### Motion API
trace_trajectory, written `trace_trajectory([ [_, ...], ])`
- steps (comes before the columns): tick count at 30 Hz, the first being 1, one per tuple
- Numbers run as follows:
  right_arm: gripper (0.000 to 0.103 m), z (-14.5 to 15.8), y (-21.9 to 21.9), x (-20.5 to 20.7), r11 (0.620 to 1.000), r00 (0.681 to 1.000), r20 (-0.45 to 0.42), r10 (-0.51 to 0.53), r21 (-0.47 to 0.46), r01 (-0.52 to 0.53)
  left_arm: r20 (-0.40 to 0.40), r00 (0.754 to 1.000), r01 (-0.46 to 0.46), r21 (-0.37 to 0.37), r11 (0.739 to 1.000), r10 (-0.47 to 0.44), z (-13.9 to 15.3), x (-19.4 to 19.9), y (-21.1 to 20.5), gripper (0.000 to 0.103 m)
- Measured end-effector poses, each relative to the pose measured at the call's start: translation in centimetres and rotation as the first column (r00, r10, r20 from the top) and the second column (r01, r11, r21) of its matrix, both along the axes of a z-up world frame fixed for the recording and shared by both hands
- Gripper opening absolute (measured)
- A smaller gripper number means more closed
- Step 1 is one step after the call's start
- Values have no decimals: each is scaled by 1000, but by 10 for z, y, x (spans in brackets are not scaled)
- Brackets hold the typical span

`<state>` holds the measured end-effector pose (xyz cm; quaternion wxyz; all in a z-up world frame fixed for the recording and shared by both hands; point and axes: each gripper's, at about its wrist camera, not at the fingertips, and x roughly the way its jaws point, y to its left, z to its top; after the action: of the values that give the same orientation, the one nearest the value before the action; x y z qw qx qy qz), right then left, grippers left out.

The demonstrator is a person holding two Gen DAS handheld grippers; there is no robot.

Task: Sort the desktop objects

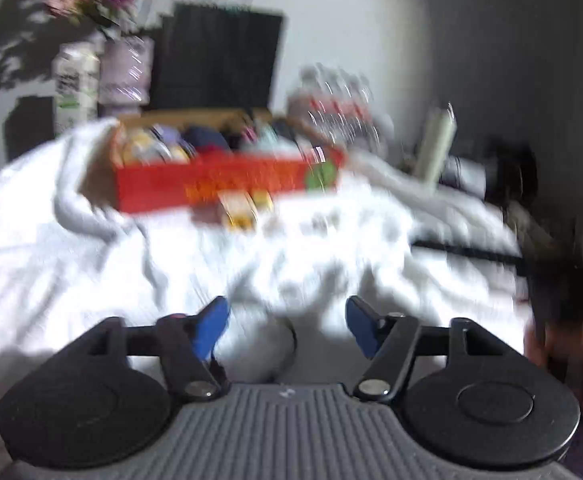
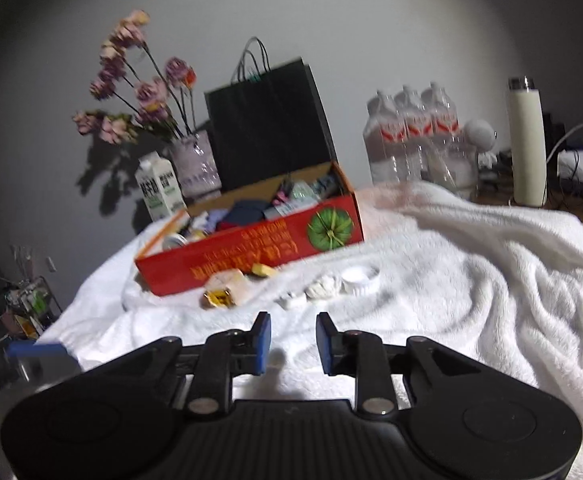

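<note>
**1 red box, 3 bottles, a scatter of small items**

1 white blanket (image 2: 471,280) covers the desk. On it sits 1 open red box (image 2: 251,248), filled with mixed items; its yellow print is upside down and unreadable, beside a green pumpkin picture. Behind stand 1 black paper bag (image 2: 267,128), 3 water bottles (image 2: 411,136) with red labels, 1 white flask (image 2: 527,140), 1 vase of flowers (image 2: 191,164) and 1 milk carton (image 2: 159,188), lettering illegible. Just before the box lie 1 white cap (image 2: 359,278) and several small packets (image 2: 231,288). Left gripper (image 1: 287,328) is spread wide, empty; right gripper (image 2: 293,344) is parted, empty.
</note>
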<state>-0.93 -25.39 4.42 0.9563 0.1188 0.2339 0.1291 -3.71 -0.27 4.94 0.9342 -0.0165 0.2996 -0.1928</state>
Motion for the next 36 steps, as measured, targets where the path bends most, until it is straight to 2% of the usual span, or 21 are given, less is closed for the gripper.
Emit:
trace_trajectory([
  [2, 24, -8, -1, 17, 1000, 999, -32, -3, 9, 4, -50, 999, 4, 18, 1000, -3, -18, 7, -9, 64],
  [4, 24, -11, 0, 38, 1000, 998, -61, 6, 19, -5, -90, 996, -14, 36, 999, 18, -30, 17, -15, 48],
  [6, 25, -12, 7, 56, 1000, 997, -71, 27, 4, -27, -95, 995, -12, 42, 999, 16, -36, 22, -17, 8],
  [7, 30, -12, 13, 64, 999, 997, -61, 43, -17, -44, -94, 996, 1, 35, 999, 2, -35, 24, -17, 6],
  [9, 37, -12, 27, 81, 995, 996, -56, 70, -64, -74, -80, 997, 1, 3, 1000, -1, -32, 23, -11, 4],
  [12, 36, -19, 50, 107, 982, 988, -95, 119, -136, -131, -58, 997, -55, -27, 998, 54, -26, 25, 3, 4],
  [15, 36, -32, 69, 127, 959, 990, -122, 72, -263, -102, -54, 992, -121, -84, 989, 116, -17, 24, 24, 3],
  [18, 27, -36, 66, 135, 969, 987, -140, 83, -219, -113, -38, 988, -154, -140, 978, 151, -1, 23, 39, 3],
  [21, 27, -30, 57, 127, 979, 988, -135, 78, -175, -101, 8, 987, -157, -164, 974, 161, 17, 17, 40, 3],
  [27, 27, 6, 47, 53, 987, 991, -28, 128, -96, -130, 73, 990, -101, -212, 972, 119, 51, 6, 32, 3],
  [32, 27, 49, 27, 5, 985, 983, 72, 167, -46, -164, 150, 988, 0, -199, 980, 31, 100, 20, 26, 3],
  [36, 27, 90, 9, 15, 984, 972, 153, 177, -26, -175, 233, 972, 52, -156, 986, -15, 144, 55, 19, 3],
])
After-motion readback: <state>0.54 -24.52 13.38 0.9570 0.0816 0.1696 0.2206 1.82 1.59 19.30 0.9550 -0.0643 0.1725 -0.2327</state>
